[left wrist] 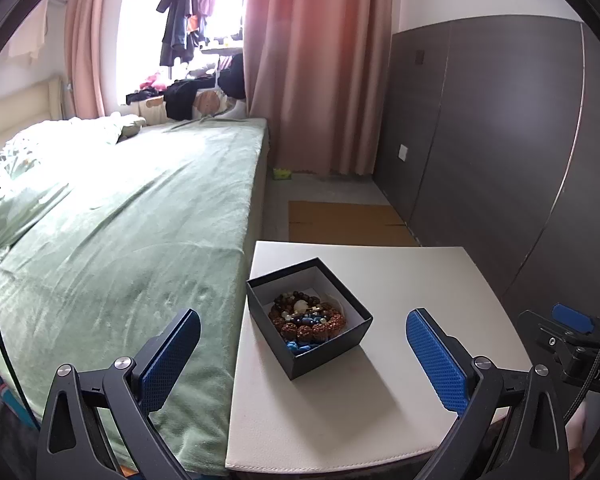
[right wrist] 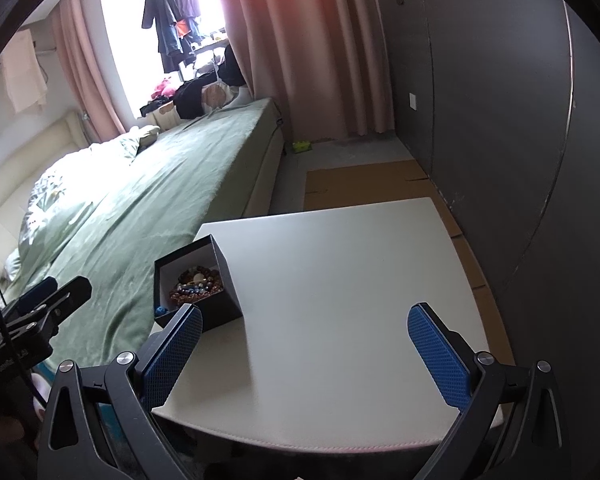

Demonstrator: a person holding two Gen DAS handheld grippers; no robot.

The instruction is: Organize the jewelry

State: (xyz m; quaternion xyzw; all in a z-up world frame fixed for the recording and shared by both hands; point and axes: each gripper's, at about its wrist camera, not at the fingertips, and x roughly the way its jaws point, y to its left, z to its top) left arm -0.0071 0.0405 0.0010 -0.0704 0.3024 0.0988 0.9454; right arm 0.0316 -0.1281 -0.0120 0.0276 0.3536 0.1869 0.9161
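Beside the green-covered bed [left wrist: 132, 220], a white bench [left wrist: 400, 280] carries an open black box [left wrist: 328, 350] near its bed-side edge, holding a heap of brown, blue and pearl bead jewelry [left wrist: 306, 318]. Left hand-held gripper [left wrist: 303, 354] hangs above the box with blue pads spread wide, gripping nothing; right hand-held gripper [right wrist: 305, 354] is likewise wide and empty, over bare bench to the box's right. Partial lettering on the gripper bodies is too cut off to read.
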